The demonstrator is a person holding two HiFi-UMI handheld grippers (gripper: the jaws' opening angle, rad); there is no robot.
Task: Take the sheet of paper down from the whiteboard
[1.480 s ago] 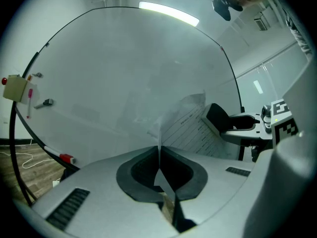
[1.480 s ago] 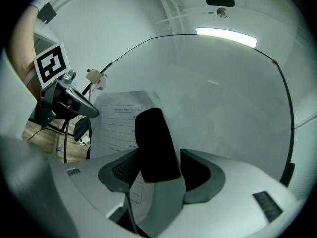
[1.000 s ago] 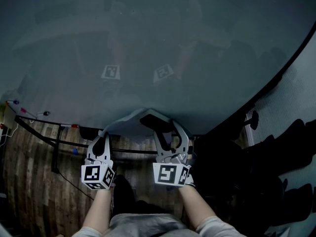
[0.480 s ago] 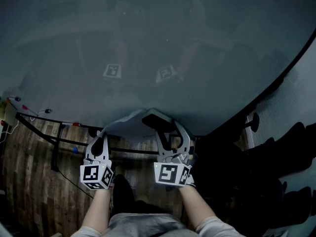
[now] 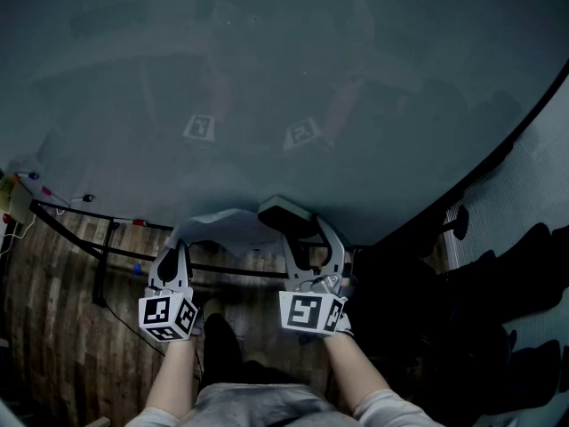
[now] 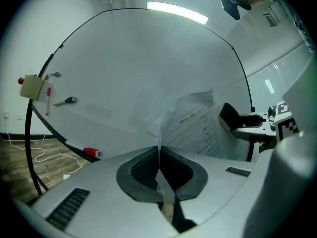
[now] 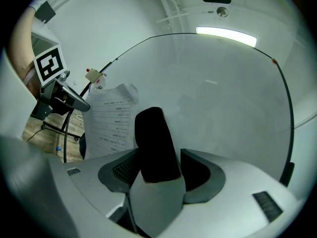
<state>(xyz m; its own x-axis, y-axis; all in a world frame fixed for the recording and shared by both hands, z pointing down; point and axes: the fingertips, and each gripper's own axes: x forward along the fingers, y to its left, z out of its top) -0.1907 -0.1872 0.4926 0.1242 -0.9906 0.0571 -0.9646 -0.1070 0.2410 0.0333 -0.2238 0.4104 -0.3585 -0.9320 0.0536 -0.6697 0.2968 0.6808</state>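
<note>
Left gripper [image 5: 178, 244] sank; gripper views alone show paper [image 6: 198, 125] seemingly printed.

Sheet of paper [image 6: 193, 128] tight in hand-held gripper [image 6: 159, 151]

- left gripper [image 5: 178, 247] points level, jaws pinched tight on the edge of the sheet of paper [image 6: 193, 125]
- right gripper [image 5: 311, 238] level too, jaws clamping a black-tipped grey block [image 7: 153, 143]

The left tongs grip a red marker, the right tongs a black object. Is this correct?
No: the left tongs grip the sheet of paper by its edge, as the left gripper view shows. The right tongs do hold the black object.
</note>
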